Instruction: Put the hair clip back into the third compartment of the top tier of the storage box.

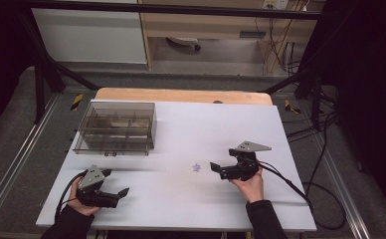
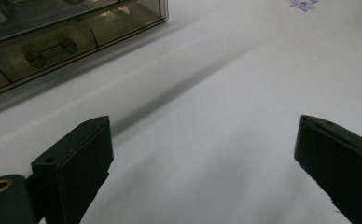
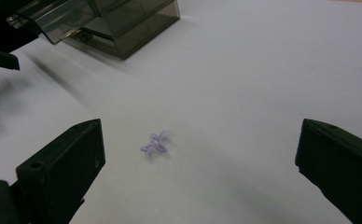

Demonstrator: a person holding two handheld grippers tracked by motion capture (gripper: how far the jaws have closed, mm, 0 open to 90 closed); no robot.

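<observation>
A white table (image 1: pixel 181 199) carries everything here, with a strip of bare wood showing along its far edge. On its far left part stands a smoky clear plastic box (image 1: pixel 115 127), divided inside into compartments; in the left gripper view small dark parts can be made out behind its front wall, too dim to name.

The left gripper (image 1: pixel 115 190) sits low over the near left part of the table, held in the person's left hand (image 1: pixel 76 199), just in front of the box. Its jaws are spread wide with nothing but white table between them.

The right gripper (image 1: pixel 220 170) is held by the right hand (image 1: pixel 250 186) on the right side, pointing left toward the middle of the table. Its jaws are also spread wide and grasp nothing.

A small purple twisted thing (image 1: pixel 196 168), like a bent clip or jack, lies flat near the middle of the table, just ahead of the right gripper. In the right gripper view it sits between the two jaws but farther out, touching neither.
</observation>
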